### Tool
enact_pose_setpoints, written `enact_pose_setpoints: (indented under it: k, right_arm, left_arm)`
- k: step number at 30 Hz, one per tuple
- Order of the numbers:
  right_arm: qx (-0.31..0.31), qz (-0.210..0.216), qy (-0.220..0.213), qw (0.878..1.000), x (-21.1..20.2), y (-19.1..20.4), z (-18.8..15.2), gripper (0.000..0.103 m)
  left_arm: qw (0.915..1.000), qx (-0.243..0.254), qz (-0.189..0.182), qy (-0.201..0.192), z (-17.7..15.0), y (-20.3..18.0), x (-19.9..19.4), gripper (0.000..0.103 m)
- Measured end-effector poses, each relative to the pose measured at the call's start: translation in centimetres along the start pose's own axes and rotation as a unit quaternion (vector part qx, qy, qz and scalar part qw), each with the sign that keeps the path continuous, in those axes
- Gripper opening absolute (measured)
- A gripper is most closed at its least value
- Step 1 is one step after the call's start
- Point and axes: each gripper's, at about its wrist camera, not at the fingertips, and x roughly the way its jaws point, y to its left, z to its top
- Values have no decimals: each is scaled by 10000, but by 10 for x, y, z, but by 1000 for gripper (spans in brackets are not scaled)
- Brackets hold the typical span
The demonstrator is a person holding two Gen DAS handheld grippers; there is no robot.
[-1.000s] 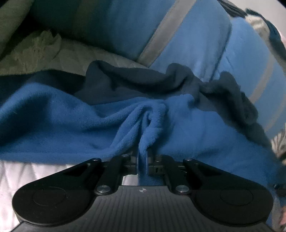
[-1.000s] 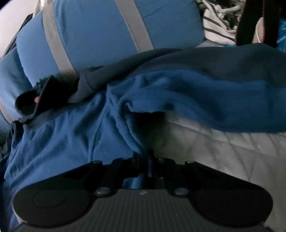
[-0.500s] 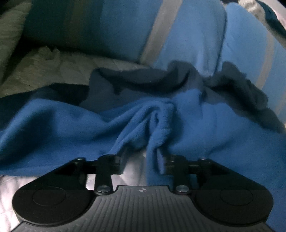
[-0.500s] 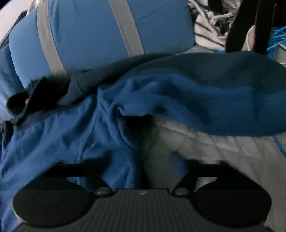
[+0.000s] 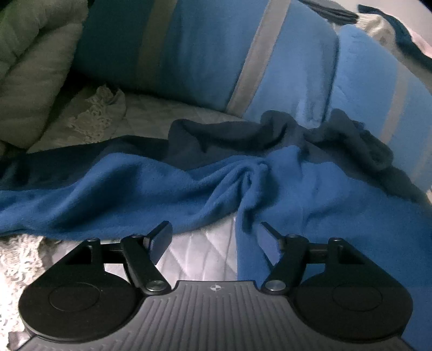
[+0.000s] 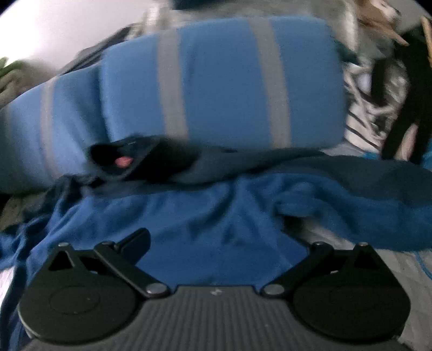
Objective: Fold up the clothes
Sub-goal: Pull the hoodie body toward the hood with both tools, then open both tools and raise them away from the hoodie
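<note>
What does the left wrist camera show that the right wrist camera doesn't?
Only the left wrist view shows the green quilt and the lace trim. Only the right wrist view shows the striped cloth and a pink tag. Both show the blue fleece garment, the grey-striped blue pillows, and a gripper with opening jaws clear of the fabric.

Dim room; quilted white bed (image 5: 205, 251), pale wall (image 6: 67, 24).

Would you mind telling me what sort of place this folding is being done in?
Most likely a bedroom, with the work done on a bed: the blue fleece garment lies on a white quilted bedspread, blue pillows with grey stripes sit behind it, and a pale green duvet is bunched at the side.
</note>
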Motion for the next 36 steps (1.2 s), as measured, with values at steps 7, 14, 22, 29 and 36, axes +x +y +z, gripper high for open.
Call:
enact_pose_setpoints:
  k: [7,14,22,29,36]
  right_arm:
    - [-491,652,516,9953,-15,31,-19,103]
    - [-1096,1033,986,9837,-68,43,-9,103]
    - [-1210,1568,958,9755,-133,51,55,103]
    - [-1322,1283,-92,9828,-147,73,130,103]
    - [-885,1304,-199,9873,-130,84,193,103]
  left_arm:
    - [9994,48,-104,324,-28,6,-28,71]
    - [9929,349,-701,892,-43,9,-76,71]
    - [9935,230,-1008,472,-22,29,-142,72]
    - [9952,-386,-774,-469,11,70,-174,72]
    - [9880,-1076,-543,-964,19,114,-164,76]
